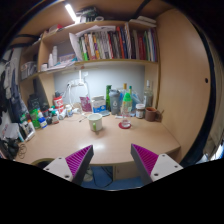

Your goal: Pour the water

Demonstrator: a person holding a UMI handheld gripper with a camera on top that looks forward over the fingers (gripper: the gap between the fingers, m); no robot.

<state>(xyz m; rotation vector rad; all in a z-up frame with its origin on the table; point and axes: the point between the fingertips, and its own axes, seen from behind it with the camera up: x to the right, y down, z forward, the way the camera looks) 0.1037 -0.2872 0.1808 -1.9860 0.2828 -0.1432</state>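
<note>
My gripper (112,163) is open and empty, its two magenta pads (80,160) spread wide apart above the near edge of a light wooden desk (105,143). A pale green cup (96,122) stands on the desk well beyond the fingers, slightly left of centre. Several bottles (127,100) stand at the back of the desk to the right of the cup, among them a green one (110,97) and a clear one (147,97). Nothing is between the fingers.
A small red-rimmed dish (124,125) lies right of the cup. Bottles and clutter (40,112) crowd the desk's left side. A shelf of books (110,45) hangs above. A wooden side panel (185,80) closes the right. The space under the desk (105,177) shows between the fingers.
</note>
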